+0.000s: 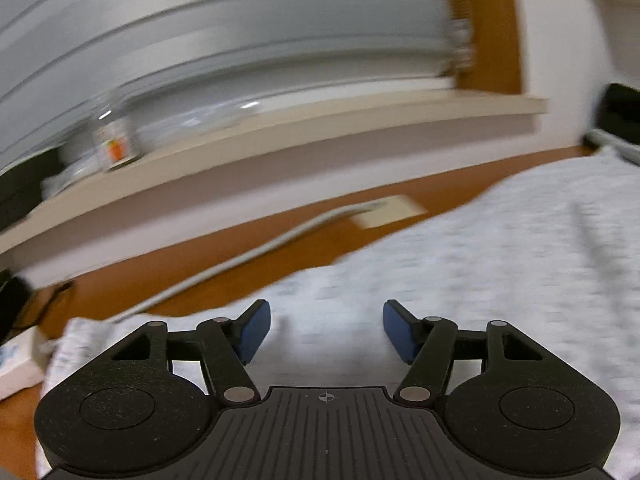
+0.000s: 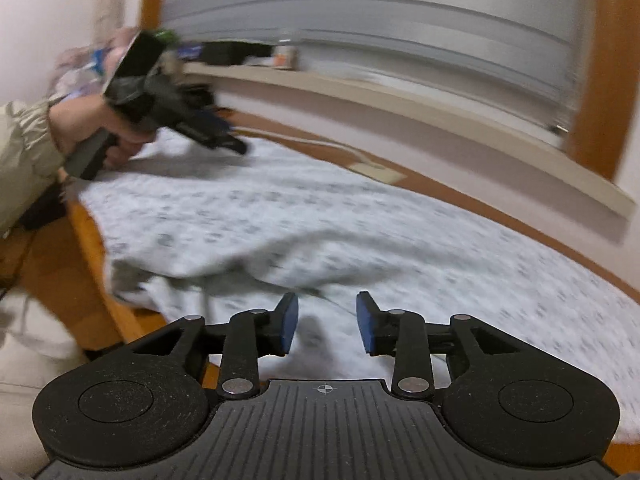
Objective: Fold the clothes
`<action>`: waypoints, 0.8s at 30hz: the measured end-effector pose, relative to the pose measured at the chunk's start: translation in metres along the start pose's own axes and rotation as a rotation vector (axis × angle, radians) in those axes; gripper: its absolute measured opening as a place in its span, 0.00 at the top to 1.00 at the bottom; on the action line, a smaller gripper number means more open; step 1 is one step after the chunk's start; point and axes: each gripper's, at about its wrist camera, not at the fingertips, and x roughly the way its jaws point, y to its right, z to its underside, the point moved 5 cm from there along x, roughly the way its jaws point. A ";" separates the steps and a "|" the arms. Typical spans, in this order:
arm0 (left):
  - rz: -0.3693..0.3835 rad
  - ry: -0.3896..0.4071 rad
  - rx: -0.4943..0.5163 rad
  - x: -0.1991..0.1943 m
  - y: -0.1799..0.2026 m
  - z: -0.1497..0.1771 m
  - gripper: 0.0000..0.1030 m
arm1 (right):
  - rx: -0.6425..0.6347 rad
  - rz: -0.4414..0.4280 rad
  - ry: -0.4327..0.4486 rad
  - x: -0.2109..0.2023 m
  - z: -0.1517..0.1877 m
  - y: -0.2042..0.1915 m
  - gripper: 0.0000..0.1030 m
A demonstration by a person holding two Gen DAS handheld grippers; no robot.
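Note:
A light grey speckled garment (image 2: 360, 232) lies spread over the orange-brown table, with a fold bunched at its near left edge (image 2: 168, 276). My right gripper (image 2: 327, 322) hovers just above that near part, jaws open, with no cloth between the blue pads. In the left wrist view the same garment (image 1: 500, 264) fills the right and near side. My left gripper (image 1: 326, 332) stands open over it, nothing held. The right wrist view shows the left gripper (image 2: 224, 140) at the far left edge of the cloth, held by a hand (image 2: 92, 124) in a beige sleeve.
A pale ledge (image 1: 280, 152) runs along the wall behind the table, with a small jar (image 1: 114, 140) on it and blinds above. A white cable (image 1: 240, 260) and a pale card (image 1: 388, 210) lie on bare table (image 1: 168, 280) beyond the garment. White items (image 1: 16, 364) sit at the left.

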 end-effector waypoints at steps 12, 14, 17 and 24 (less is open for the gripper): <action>0.086 0.039 0.129 -0.012 0.076 -0.006 0.35 | -0.104 0.032 -0.043 0.026 -0.021 -0.022 0.95; 0.056 0.014 0.142 -0.001 0.069 -0.003 0.35 | -0.117 0.035 -0.028 0.012 -0.031 -0.018 0.95; 0.043 -0.023 0.132 0.011 0.058 0.006 0.34 | -0.122 0.036 0.003 -0.017 -0.046 -0.012 0.95; 0.062 -0.054 0.098 0.017 0.045 0.010 0.30 | -0.100 0.007 0.050 -0.042 -0.055 0.002 0.97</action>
